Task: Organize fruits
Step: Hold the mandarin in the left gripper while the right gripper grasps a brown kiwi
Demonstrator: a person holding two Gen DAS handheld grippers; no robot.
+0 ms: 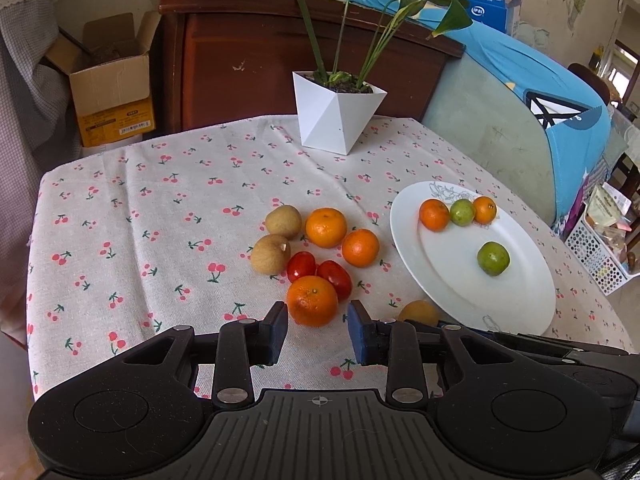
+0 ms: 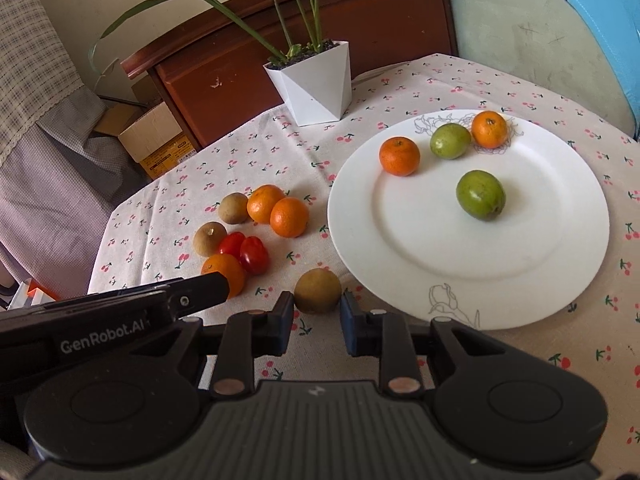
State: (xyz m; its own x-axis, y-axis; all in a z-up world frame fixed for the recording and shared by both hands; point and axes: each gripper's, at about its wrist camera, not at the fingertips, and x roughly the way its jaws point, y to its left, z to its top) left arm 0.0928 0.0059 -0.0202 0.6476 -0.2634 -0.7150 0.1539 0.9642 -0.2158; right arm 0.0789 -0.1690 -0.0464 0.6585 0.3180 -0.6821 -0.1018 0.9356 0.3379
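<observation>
A white plate [image 1: 520, 304] [image 2: 400, 248] on the cherry-print cloth holds two oranges and two green fruits [image 2: 481, 195]. Left of it lie a pile of three oranges, two red tomatoes [image 1: 334, 278] and two brown fruits [image 1: 271, 254]. My left gripper [image 1: 318, 322] is open, its fingertips on either side of the nearest orange [image 1: 312, 301]. My right gripper [image 2: 316, 314] is open around a lone brown fruit [image 2: 318, 290] by the plate's near rim, which also shows in the left wrist view [image 1: 418, 313].
A white faceted plant pot [image 1: 338, 114] [image 2: 316, 80] stands at the table's far edge. Behind are a dark wood cabinet [image 1: 248, 56], a cardboard box [image 1: 114, 92] and a covered sofa [image 1: 520, 92]. The left gripper's body [image 2: 120, 312] crosses the right wrist view.
</observation>
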